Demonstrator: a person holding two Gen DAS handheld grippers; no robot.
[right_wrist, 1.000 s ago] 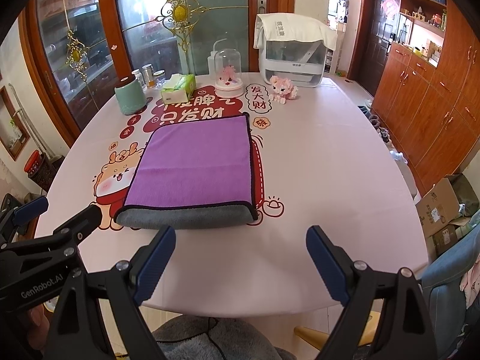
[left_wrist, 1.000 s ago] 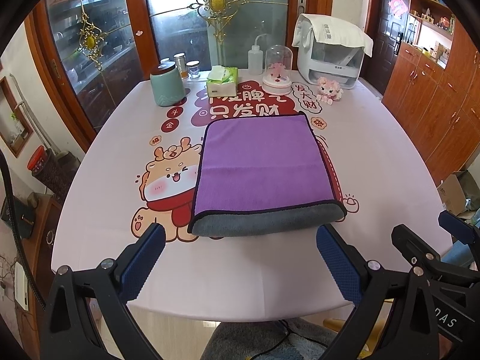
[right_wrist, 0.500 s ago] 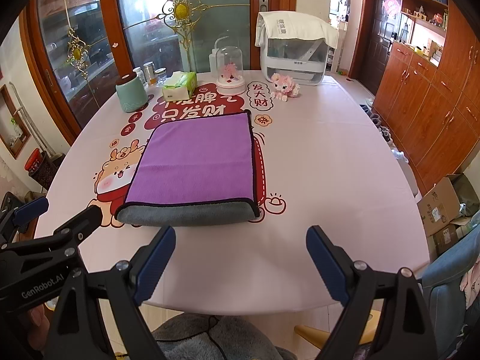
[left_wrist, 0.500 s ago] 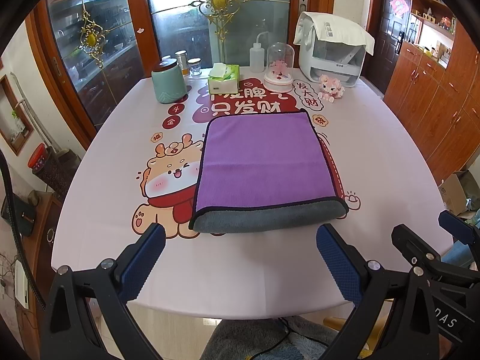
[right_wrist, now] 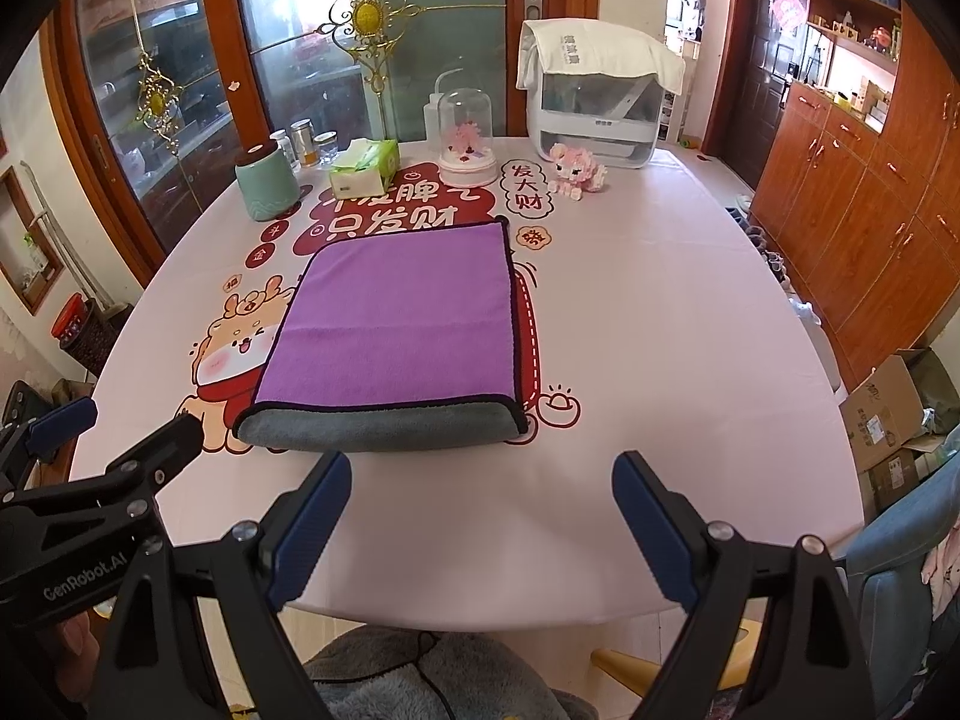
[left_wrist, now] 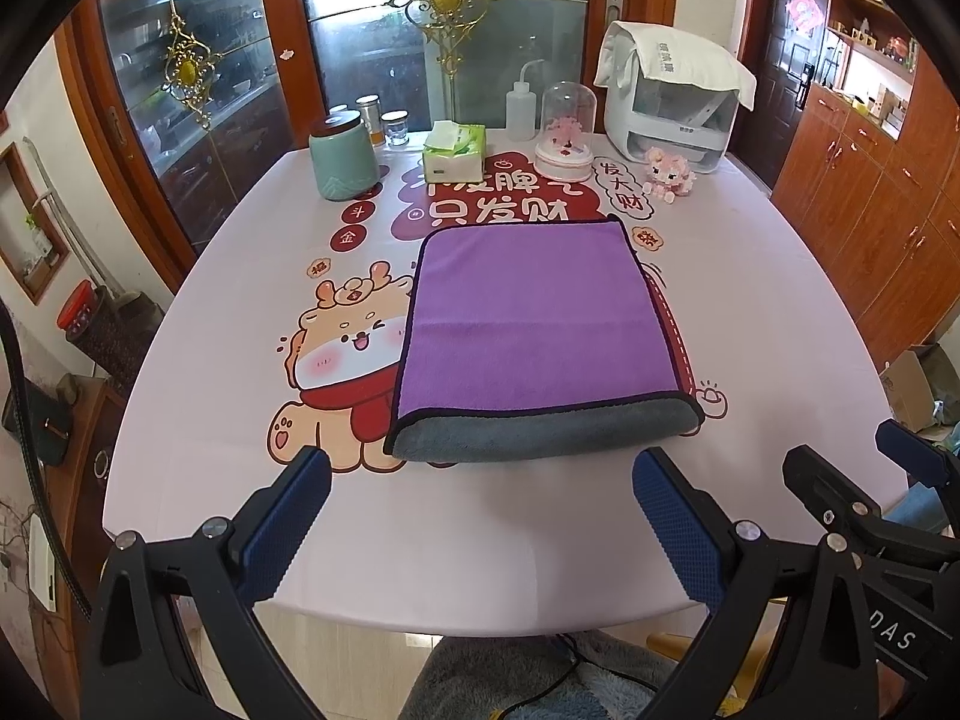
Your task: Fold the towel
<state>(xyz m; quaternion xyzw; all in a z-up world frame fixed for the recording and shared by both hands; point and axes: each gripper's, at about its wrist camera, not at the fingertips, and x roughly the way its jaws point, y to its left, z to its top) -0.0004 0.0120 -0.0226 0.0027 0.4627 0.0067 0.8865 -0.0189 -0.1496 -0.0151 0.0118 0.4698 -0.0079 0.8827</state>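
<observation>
A towel, purple on top and grey underneath, lies folded flat on the pink printed tablecloth (left_wrist: 750, 312), its grey fold edge toward me; it shows in the left wrist view (left_wrist: 534, 324) and the right wrist view (right_wrist: 402, 324). My left gripper (left_wrist: 480, 516) is open and empty, held above the table's near edge, short of the towel. My right gripper (right_wrist: 480, 516) is open and empty, also short of the towel and a little to its right. Each gripper shows at the edge of the other's view.
Along the table's far edge stand a green canister (left_wrist: 343, 156), small jars (left_wrist: 384, 123), a tissue pack (left_wrist: 453, 151), a squeeze bottle (left_wrist: 521, 105), a glass dome (left_wrist: 567, 132), a pink toy (left_wrist: 669, 173) and a white appliance (left_wrist: 672, 96). A grey-cushioned chair (right_wrist: 420, 678) is below me.
Both grippers have drawn back slightly from the table, so the towel sits a little farther away. The towel has not moved and both grippers stay open.
</observation>
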